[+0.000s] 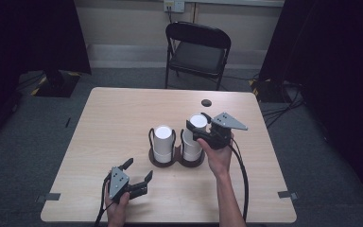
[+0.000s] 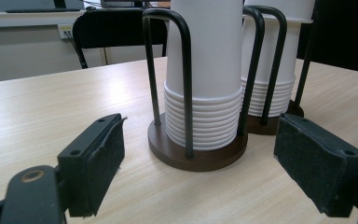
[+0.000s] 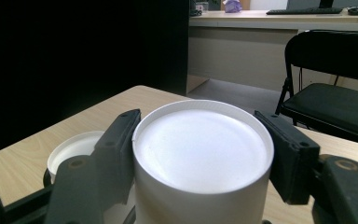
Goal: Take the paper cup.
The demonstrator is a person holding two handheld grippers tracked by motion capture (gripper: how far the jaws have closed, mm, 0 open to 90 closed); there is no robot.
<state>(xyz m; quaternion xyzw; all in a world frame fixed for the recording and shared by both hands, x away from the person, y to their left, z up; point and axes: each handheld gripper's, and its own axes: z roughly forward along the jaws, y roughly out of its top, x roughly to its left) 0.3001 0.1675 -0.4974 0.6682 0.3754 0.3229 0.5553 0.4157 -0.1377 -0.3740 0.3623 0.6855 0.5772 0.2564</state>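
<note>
Two stacks of upturned white paper cups stand in a black wire holder (image 1: 177,161) with round brown bases at mid-table. My right gripper (image 1: 196,126) is shut on the top cup (image 1: 198,121) of the right stack (image 1: 191,147), its pads pressed on both sides just under the cup's flat bottom (image 3: 200,144). The left stack (image 1: 163,142) stands free beside it. My left gripper (image 1: 138,170) rests low near the table's front edge, open and holding nothing. It faces the left stack (image 2: 205,70) from a short distance, with the right stack (image 2: 270,70) behind.
A black folding chair (image 1: 197,49) stands beyond the table's far edge. A small dark round hole (image 1: 206,102) marks the tabletop (image 1: 113,113) near the far right. Cables trail from both grippers toward the front edge.
</note>
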